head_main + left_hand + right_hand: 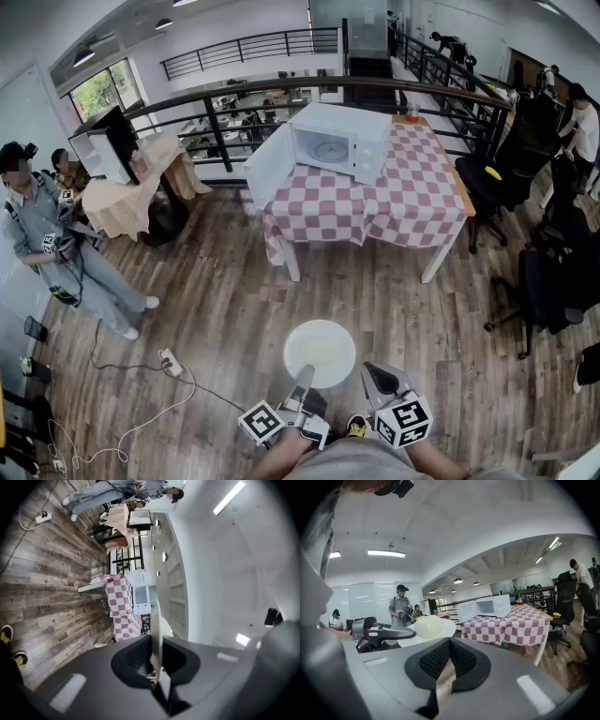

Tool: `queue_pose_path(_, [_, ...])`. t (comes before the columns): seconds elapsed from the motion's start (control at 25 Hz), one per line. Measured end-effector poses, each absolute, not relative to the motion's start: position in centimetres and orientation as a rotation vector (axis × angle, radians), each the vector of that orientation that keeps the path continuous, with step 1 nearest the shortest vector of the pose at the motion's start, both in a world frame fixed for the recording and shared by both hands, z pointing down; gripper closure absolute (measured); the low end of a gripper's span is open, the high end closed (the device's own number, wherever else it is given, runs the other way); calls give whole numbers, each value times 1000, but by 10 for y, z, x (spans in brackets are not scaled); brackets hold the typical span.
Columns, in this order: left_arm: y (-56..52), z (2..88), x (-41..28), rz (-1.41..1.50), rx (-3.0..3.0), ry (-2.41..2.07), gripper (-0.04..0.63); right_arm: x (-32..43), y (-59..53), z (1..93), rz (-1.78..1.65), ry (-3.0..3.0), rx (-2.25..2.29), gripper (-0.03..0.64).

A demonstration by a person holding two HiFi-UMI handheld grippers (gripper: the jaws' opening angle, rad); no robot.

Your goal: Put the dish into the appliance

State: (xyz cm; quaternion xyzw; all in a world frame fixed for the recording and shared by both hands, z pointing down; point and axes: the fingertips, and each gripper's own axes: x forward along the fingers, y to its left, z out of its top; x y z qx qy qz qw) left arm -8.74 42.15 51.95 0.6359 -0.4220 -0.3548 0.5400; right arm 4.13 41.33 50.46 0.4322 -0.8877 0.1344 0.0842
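Note:
A white round dish (320, 353) hangs level over the wooden floor, with my left gripper (305, 375) shut on its near rim. In the left gripper view the dish (156, 620) shows edge-on, pinched between the pads of the left gripper (156, 639). My right gripper (380, 377) is beside the dish on the right, shut and empty. The right gripper view looks past the right gripper (449, 641) to the dish (427, 627) and the left gripper (384, 633). The white microwave (339, 141) stands far ahead with its door swung open to the left.
The microwave sits on a red-and-white checked table (412, 192). A person (56, 253) stands at the left near a cloth-covered table (122, 202). A power strip (170, 362) and cables lie on the floor at the left. Black chairs (553, 272) stand at the right.

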Motion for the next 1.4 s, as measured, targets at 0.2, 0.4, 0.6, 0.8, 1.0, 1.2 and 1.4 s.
queue_pose_path(0.2, [420,518,-94,-863,1498,-992,569,31,415,504,390,-2650,1276,618])
queue_pose_path(0.4, [417,514,-102,-858,1525,-993,569,22,413,499,372,-2652,1274,618])
queue_pose_path(0.6, [417,517,-110,-864,1513,-996,569,17,410,499,396,-2656,1302,618])
queue_pose_path(0.8, [418,518,-122,-876,1504,-1001,569,8,409,498,420,-2662,1320,618])
queue_pose_path(1.0, [420,516,-137,-871,1525,-1001,569,-7,408,498,406,-2661,1319,618])
queue_pose_path(1.2, [423,519,-150,-869,1521,-1000,569,-23,411,500,395,-2670,1311,618])
queue_pose_path(1.4, [423,520,-151,-877,1511,-985,569,-26,411,499,386,-2670,1317,618])
